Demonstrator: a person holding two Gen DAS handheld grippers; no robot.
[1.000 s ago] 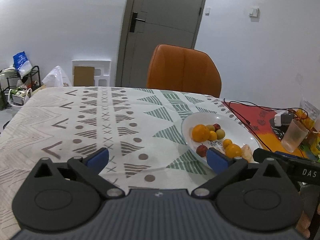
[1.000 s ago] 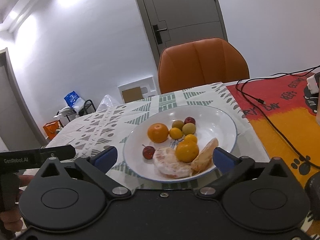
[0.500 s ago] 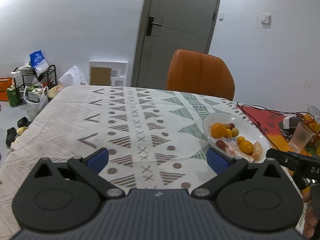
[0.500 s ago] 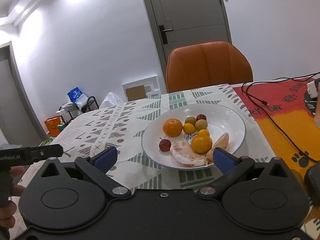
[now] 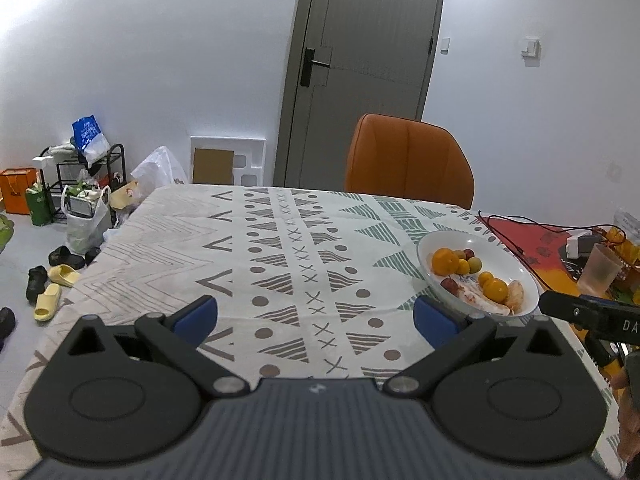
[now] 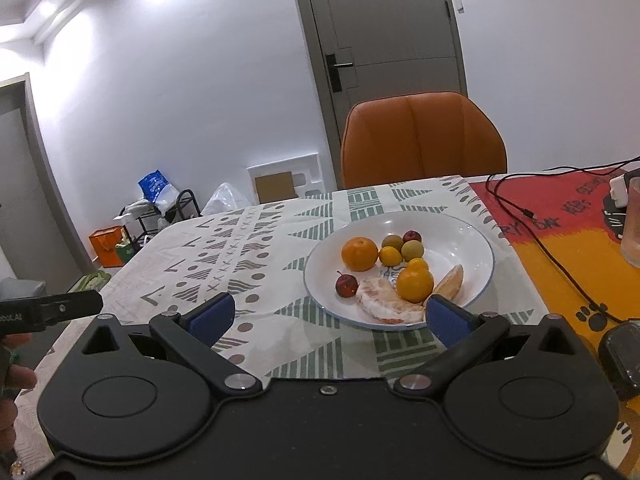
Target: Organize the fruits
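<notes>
Both grippers hang wide open and empty: left gripper (image 5: 316, 314) over bare tablecloth (image 5: 280, 248), right gripper (image 6: 328, 314) just near of the fruit plate (image 6: 472, 240), far right.

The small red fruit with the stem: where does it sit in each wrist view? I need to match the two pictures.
Left wrist: red fruit at the plate's near left, far right of frame.
Right wrist: red fruit at the plate's left front, frame centre.
Shared landmark: the big orange just behind it.

Wide-open right gripper (image 6: 327, 317) before fruit-filled white plate (image 6: 468, 236).
</notes>
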